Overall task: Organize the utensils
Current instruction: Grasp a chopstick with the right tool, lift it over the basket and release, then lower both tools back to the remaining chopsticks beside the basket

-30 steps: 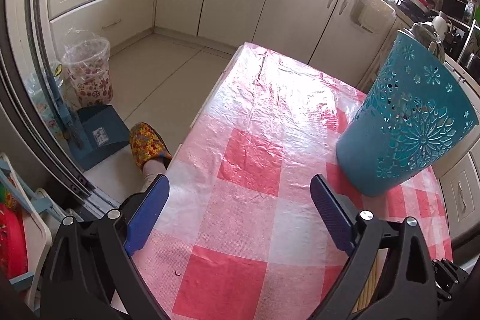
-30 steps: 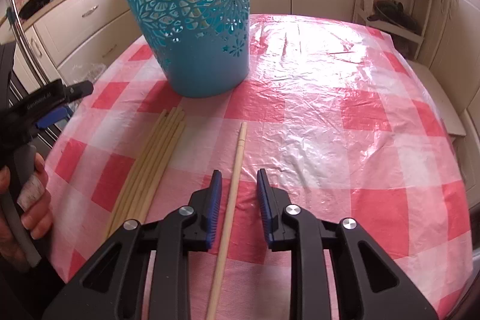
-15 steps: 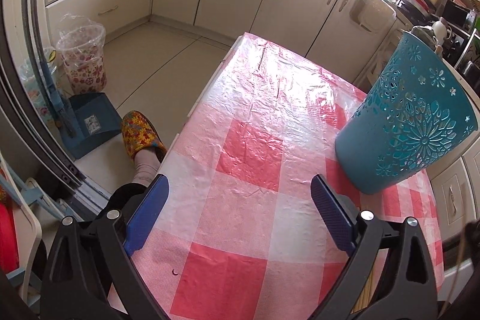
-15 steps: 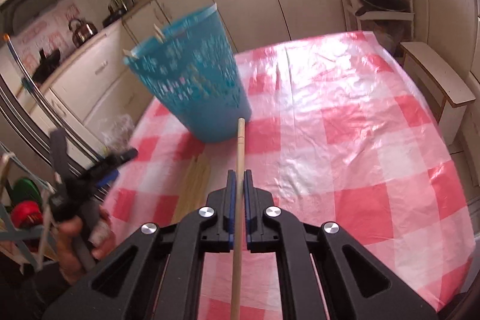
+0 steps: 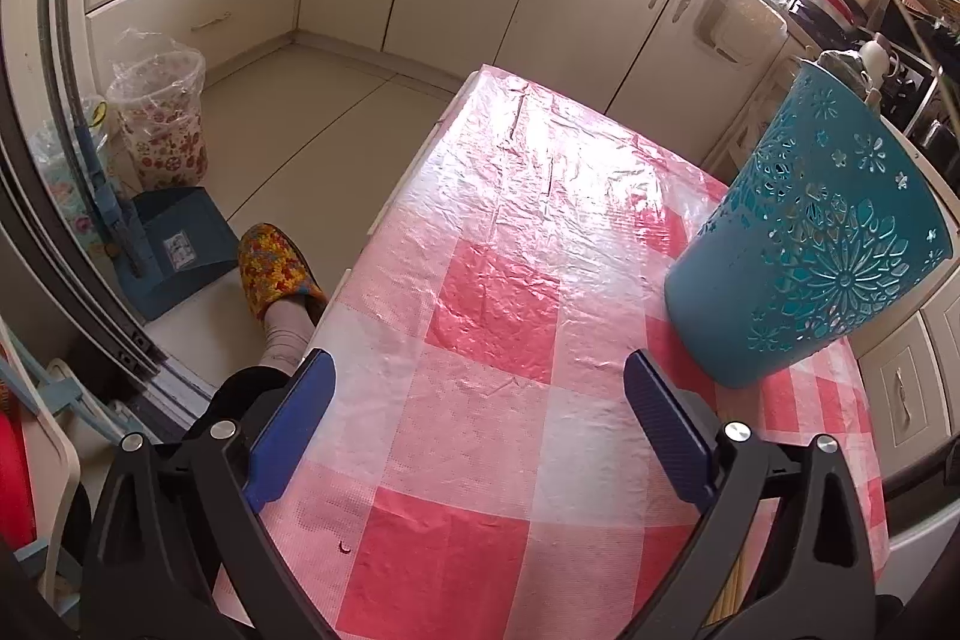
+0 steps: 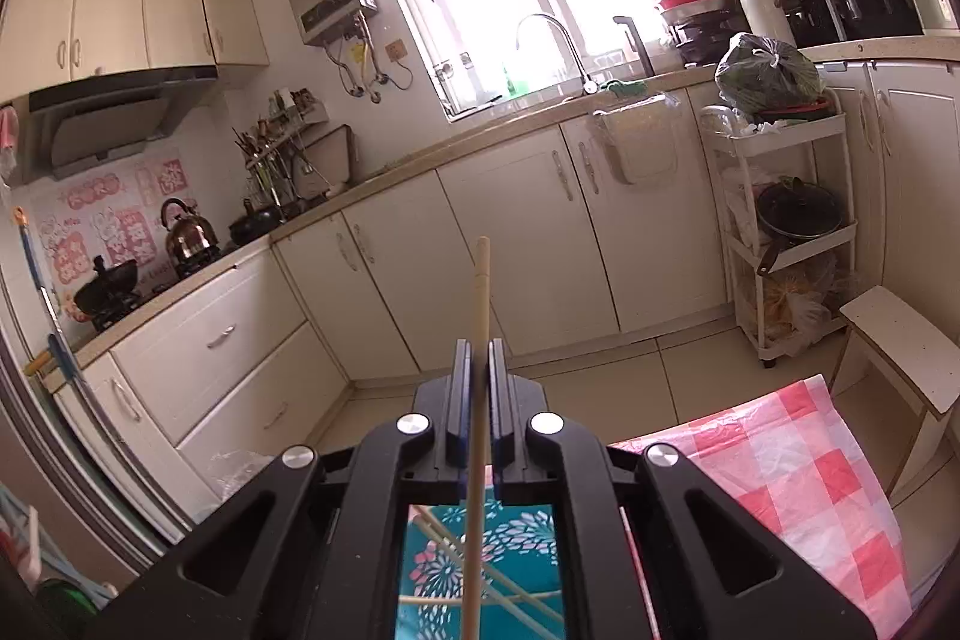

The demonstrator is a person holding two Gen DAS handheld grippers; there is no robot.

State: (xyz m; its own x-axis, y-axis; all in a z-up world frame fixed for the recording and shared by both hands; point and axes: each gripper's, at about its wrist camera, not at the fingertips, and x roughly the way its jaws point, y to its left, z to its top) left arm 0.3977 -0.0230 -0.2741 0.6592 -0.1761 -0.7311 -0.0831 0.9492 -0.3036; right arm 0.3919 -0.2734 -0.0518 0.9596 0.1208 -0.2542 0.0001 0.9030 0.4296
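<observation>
My right gripper point(image 6: 478, 346) is shut on a wooden chopstick point(image 6: 480, 292), held upright over the teal cut-out holder point(image 6: 480, 562), whose inside shows below the jaws with a few chopsticks point(image 6: 516, 601) in it. In the left wrist view the same holder point(image 5: 816, 244) stands on the red-checked tablecloth point(image 5: 492, 328) at the right. My left gripper point(image 5: 480, 418) is open and empty, low over the table's near edge, left of the holder. Loose chopsticks point(image 5: 733, 589) show behind its right finger.
A slippered foot point(image 5: 270, 268), a blue dustpan point(image 5: 174, 244) and a lined bin point(image 5: 159, 112) are on the floor left of the table. Cream cabinets point(image 6: 528, 250), a white trolley point(image 6: 786, 232) and a stool point(image 6: 900, 340) stand beyond the table.
My right gripper closed on the single chopstick, lifted it off the table and tipped it upright over the holder. My left gripper stayed nearly still.
</observation>
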